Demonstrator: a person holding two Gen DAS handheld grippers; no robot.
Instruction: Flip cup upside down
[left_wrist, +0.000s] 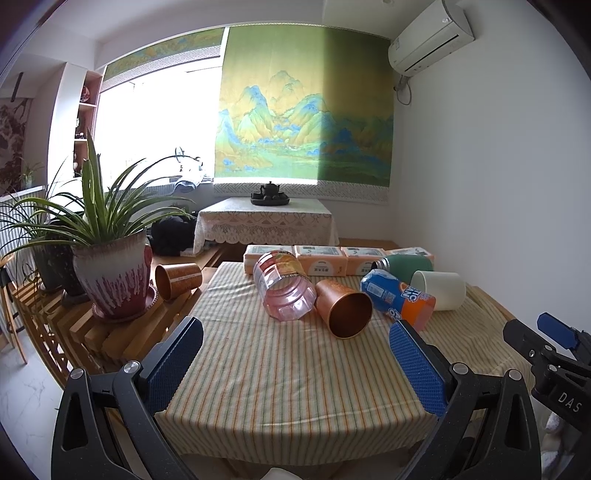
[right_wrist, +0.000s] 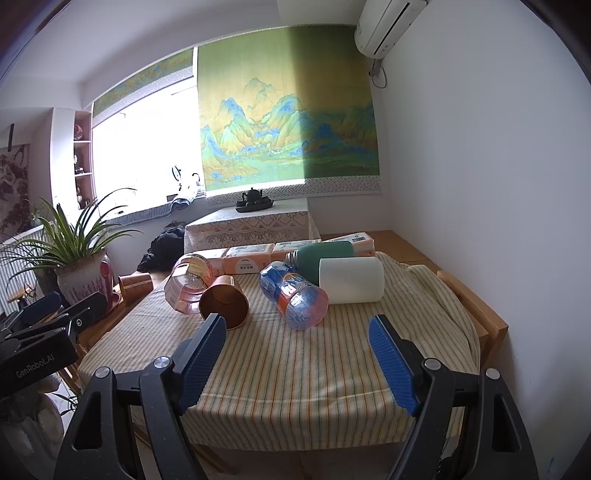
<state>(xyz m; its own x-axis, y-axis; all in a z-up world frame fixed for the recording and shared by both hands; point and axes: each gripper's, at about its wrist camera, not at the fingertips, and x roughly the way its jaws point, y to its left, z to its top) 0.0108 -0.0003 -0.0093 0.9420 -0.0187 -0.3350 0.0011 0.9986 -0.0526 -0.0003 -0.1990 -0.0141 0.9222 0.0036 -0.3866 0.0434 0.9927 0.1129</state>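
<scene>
Copper cup lies on side mid-table, open mouth toward near edge, touching pink bottle on one flank; orange soda bottle just beside other. White cup also on side, further back right. Striped cloth covers table. Left claw hovers above near edge, spread wide, empty, aimed at copper cup. Right claw alongside, level, also wide, empty. Judgement: approach stage; sideways rim likely invites grip across cup wall.
</scene>
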